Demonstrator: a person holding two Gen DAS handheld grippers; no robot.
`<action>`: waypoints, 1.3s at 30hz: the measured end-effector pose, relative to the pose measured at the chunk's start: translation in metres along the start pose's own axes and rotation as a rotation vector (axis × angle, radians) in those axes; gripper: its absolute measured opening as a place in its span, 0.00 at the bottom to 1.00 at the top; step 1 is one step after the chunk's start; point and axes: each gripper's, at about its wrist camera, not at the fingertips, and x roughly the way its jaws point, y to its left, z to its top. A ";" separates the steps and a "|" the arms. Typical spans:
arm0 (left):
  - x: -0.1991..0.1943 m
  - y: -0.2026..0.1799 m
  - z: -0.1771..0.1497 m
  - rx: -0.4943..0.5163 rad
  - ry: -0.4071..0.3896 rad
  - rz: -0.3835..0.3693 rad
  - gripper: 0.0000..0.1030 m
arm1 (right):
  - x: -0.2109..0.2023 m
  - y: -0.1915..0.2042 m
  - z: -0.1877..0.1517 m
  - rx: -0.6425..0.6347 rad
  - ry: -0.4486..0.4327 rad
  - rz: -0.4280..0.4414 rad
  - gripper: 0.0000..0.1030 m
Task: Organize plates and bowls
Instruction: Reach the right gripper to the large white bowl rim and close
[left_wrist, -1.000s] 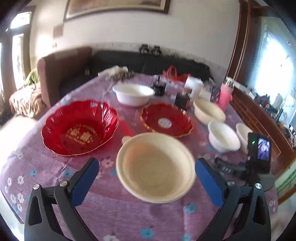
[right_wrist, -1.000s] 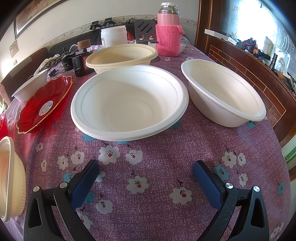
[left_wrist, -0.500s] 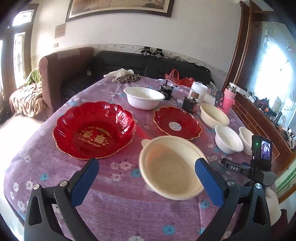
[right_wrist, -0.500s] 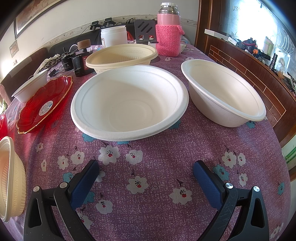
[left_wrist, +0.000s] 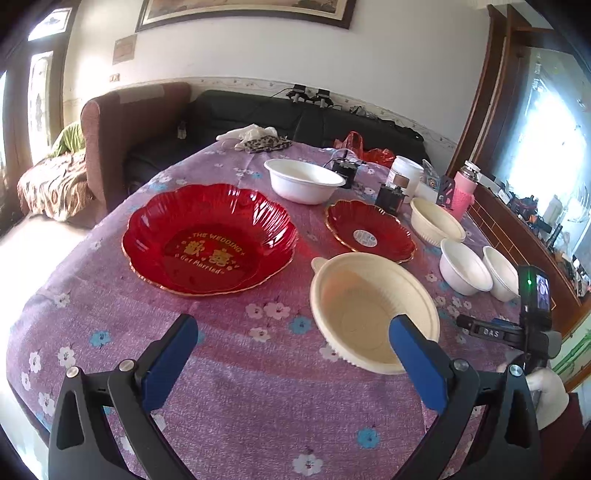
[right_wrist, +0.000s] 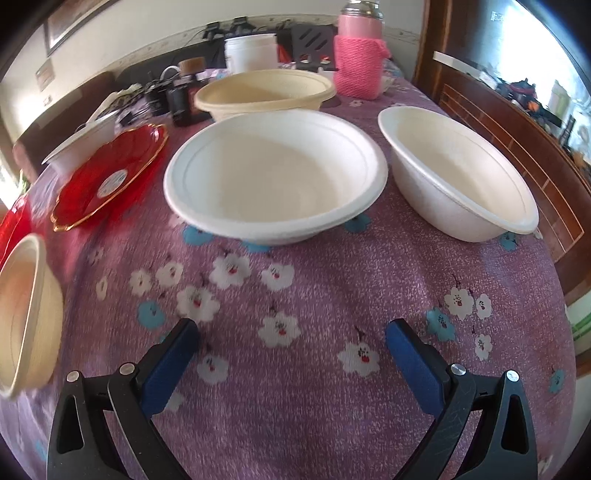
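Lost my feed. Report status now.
Left gripper open, empty. Right gripper open, empty. Cream bowl nearest left; white bowl ahead of right. Nothing blocking.

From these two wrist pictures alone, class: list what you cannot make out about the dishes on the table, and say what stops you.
- Cream bowl, right wrist view: cut by the left edge and blurred.
- Far white bowl, right wrist view: mostly hidden behind the small red plate.
- Small red plate's centre label, left wrist view: too small to read.
- Cream bowl's near rim, left wrist view: partly covered by a finger of the left gripper.
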 end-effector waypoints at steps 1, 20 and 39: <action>0.000 0.002 0.000 -0.004 0.002 -0.006 1.00 | -0.001 -0.001 -0.001 -0.006 0.002 0.003 0.99; 0.014 -0.014 -0.008 0.051 0.057 -0.106 1.00 | -0.039 -0.043 0.029 0.344 -0.092 0.150 0.69; 0.033 -0.091 0.066 0.111 0.100 -0.267 1.00 | 0.008 -0.058 0.058 0.493 -0.005 0.135 0.18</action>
